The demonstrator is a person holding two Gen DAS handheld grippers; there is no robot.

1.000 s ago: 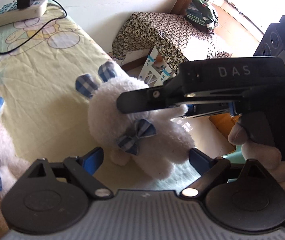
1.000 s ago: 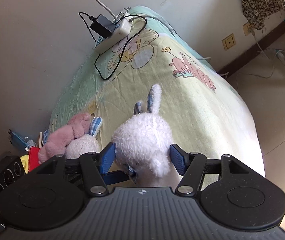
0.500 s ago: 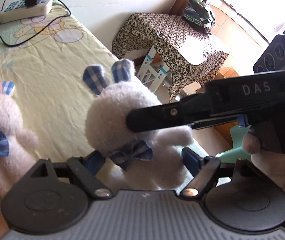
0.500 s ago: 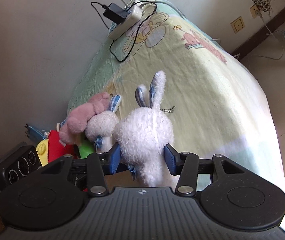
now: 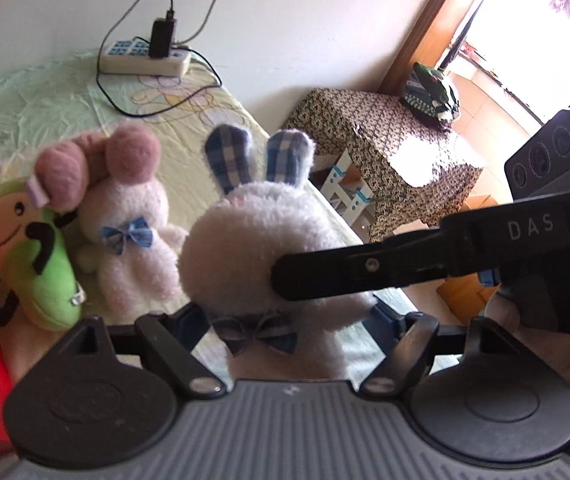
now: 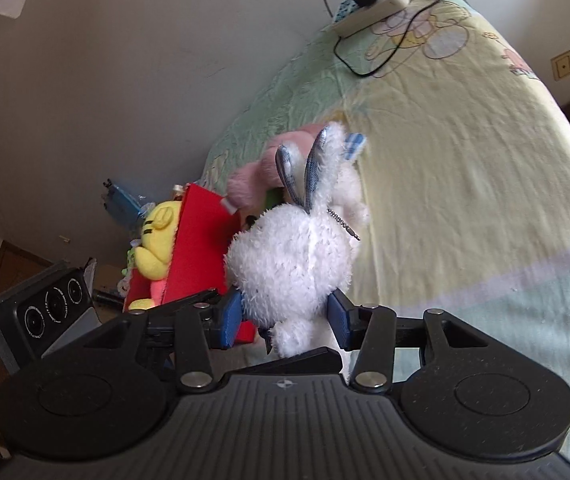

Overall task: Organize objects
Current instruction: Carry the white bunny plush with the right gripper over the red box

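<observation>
A white plush rabbit (image 5: 245, 240) with blue checked ears and a blue bow is held above the bed. My right gripper (image 6: 285, 318) is shut on the white rabbit (image 6: 289, 264), its blue pads pressed into the body. In the left wrist view its black finger (image 5: 365, 268) crosses the rabbit's head. My left gripper (image 5: 289, 320) is open, its jaws either side of the rabbit's lower body without squeezing it. A second pale rabbit (image 5: 133, 240) with a blue bow sits to the left beside a pink plush (image 5: 97, 168) and a green plush (image 5: 41, 264).
A red box (image 6: 197, 248) with a yellow plush (image 6: 157, 240) stands at the bed's left end. A power strip (image 5: 145, 58) with a charger and cable lies at the far end of the yellow-green bed sheet (image 6: 465, 152). A patterned covered stool (image 5: 381, 136) stands on the floor to the right.
Both grippers have moved left along the bed with the white rabbit, towards the other plush toys and the red box. The right gripper has stayed shut on it.
</observation>
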